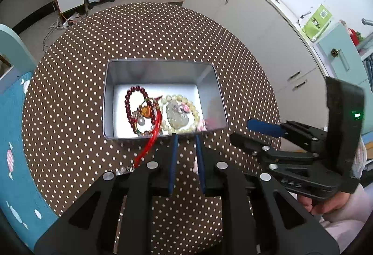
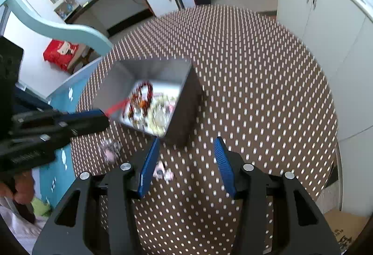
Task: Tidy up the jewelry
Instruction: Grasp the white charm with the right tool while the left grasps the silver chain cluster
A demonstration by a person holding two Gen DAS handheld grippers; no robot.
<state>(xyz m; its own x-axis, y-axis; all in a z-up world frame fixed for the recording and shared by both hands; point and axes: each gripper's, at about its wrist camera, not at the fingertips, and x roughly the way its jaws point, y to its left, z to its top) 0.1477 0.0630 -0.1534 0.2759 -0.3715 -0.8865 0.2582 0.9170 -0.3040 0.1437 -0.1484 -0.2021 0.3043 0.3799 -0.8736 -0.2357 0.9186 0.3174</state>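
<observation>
While both grippers hang over the dotted table, the views give the following.

Left wrist view
- Table: round table (image 1: 144, 29) under a brown cloth with white dots.
- Tin: open silver metal tin (image 1: 163, 66) at mid-table, just beyond the fingertips.
- Tin, left side: dark red bead bracelet (image 1: 130, 103) with an amber charm inside its loop.
- Tin, right side: pale green bead bracelet (image 1: 186, 101) ringing a pale pendant (image 1: 176, 116).
- Red cord: red cord (image 1: 149, 145) running out of the tin over its near wall onto the cloth, ending left of the gripper.
- Left gripper: left gripper (image 1: 186, 136), blue pads a narrow gap apart, released, nothing between them.
- Pink piece: small pink jewelry piece (image 1: 196, 166) on the cloth, partly hidden behind the right pad.
- Right gripper: right gripper (image 1: 251, 131) entering from the right, held in a hand (image 1: 326, 203), tips near the tin's near right corner.

Right wrist view (blurred)
- Right gripper: jaws standing well apart, released, above the cloth.
- Pink piece: (image 2: 163, 172) on the cloth just beside the left pad, not gripped.
- Tin: (image 2: 186, 101) just beyond the fingertips, its contents smeared.
- Left gripper: (image 2: 102, 119) coming in from the left, tips at the tin's near left edge beside the red cord (image 2: 116, 107).
</observation>
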